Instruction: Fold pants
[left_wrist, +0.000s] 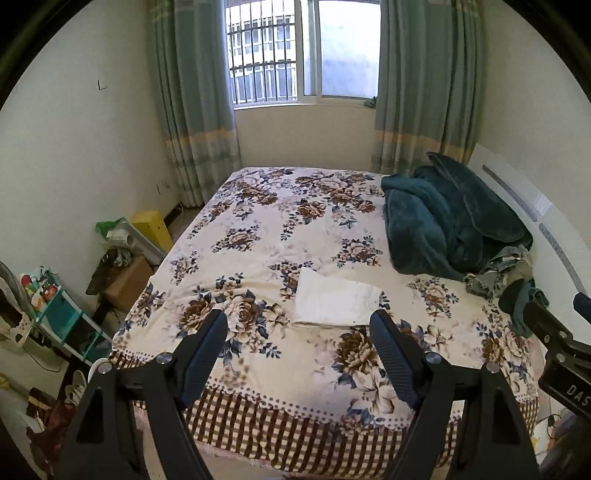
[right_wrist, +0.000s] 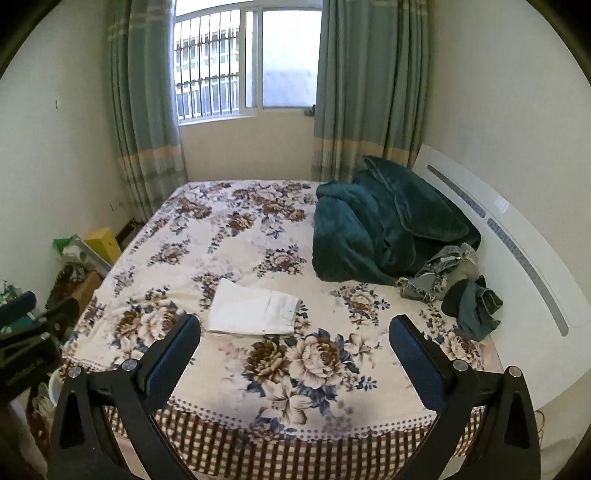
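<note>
Through the left wrist camera we see, at the far left, a teal shelf (left_wrist: 61, 314) crowded with small items and shoes (left_wrist: 75, 386) on the floor below it; the right wrist view cuts most of this off. Both views show the yellow box (left_wrist: 153, 227) beside the bed (left_wrist: 258, 236), which wears a flowered cover.

Our left gripper (left_wrist: 299, 325) hangs over the near edge of the bed with its jaws wide and nothing between them. Just beyond it lie the white pants (left_wrist: 334, 301), folded into a flat rectangle on the cover, nearer the foot than the middle. From the right wrist they sit left of centre (right_wrist: 255, 310), past the left finger.

Our right gripper (right_wrist: 295, 328) is likewise spread wide and holds nothing. Only the left view catches its body at the right border; only the right view catches the left gripper's body at the left border.

Further right, a dark green blanket (right_wrist: 376, 225) is heaped against the white headboard (right_wrist: 517, 236), and a pile of clothes (right_wrist: 454, 284) lies just in front of it, well apart from the pants.
</note>
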